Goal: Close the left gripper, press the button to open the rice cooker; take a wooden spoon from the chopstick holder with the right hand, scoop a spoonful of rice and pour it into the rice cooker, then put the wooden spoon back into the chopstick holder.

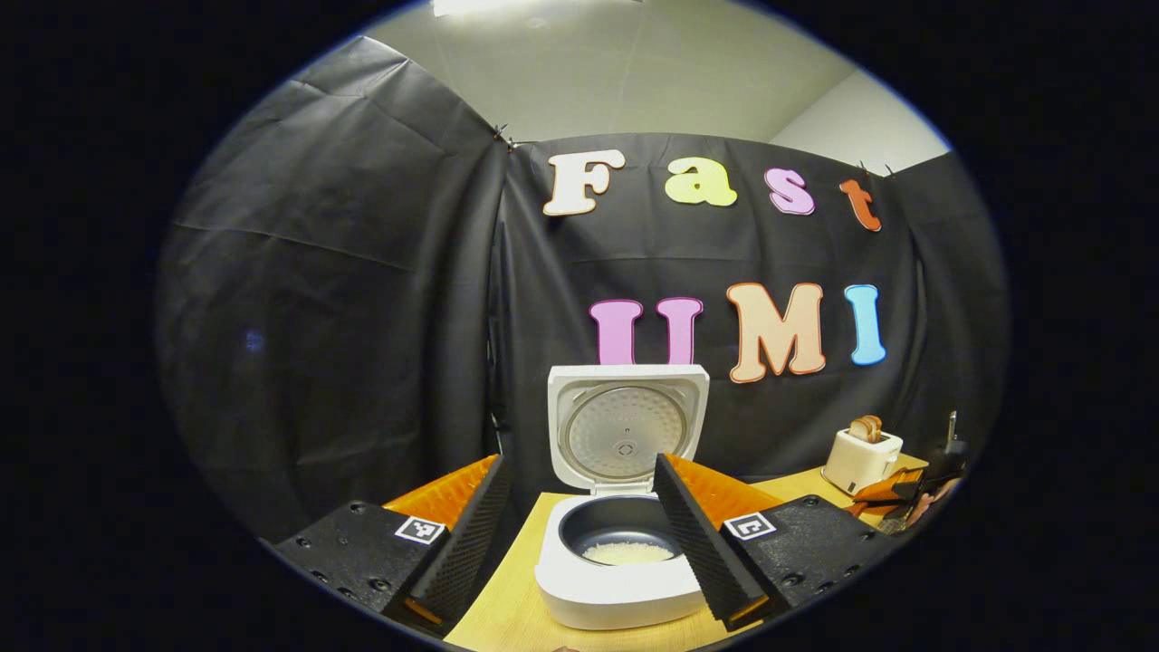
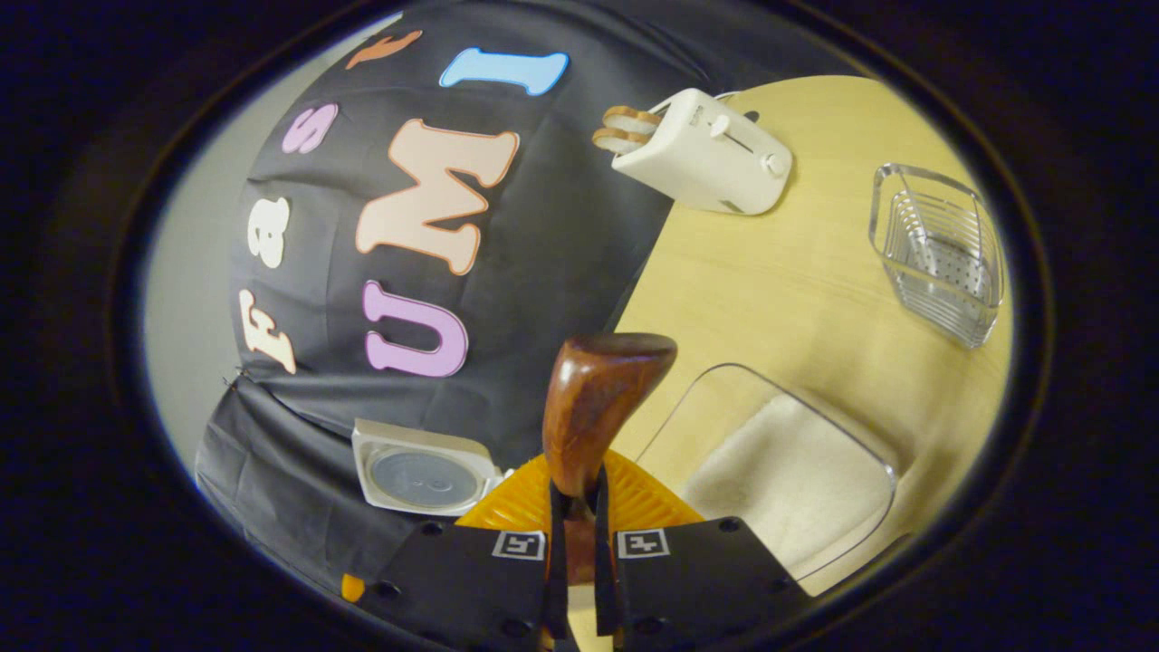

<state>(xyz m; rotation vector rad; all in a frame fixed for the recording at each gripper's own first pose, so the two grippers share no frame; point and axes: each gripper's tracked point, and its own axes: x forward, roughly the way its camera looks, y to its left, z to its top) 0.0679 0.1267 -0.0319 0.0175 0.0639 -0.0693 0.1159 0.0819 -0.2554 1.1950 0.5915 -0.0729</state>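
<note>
Right gripper view: right gripper [image 2: 577, 534] clamping wooden spoon [image 2: 593, 407], bowl projecting at 12 o'clock; left gripper [image 1: 579, 543] fingers gaping apart

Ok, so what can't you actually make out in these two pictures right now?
- Left gripper view: the rice cooker has its front cut behind the left gripper fingers, so its button is hidden.
- Left gripper view: things at the right edge past the toaster are too small and warped to name.
- Right gripper view: the wooden spoon shows its back, so any rice in the bowl is hidden; the right gripper covers the handle.
</note>
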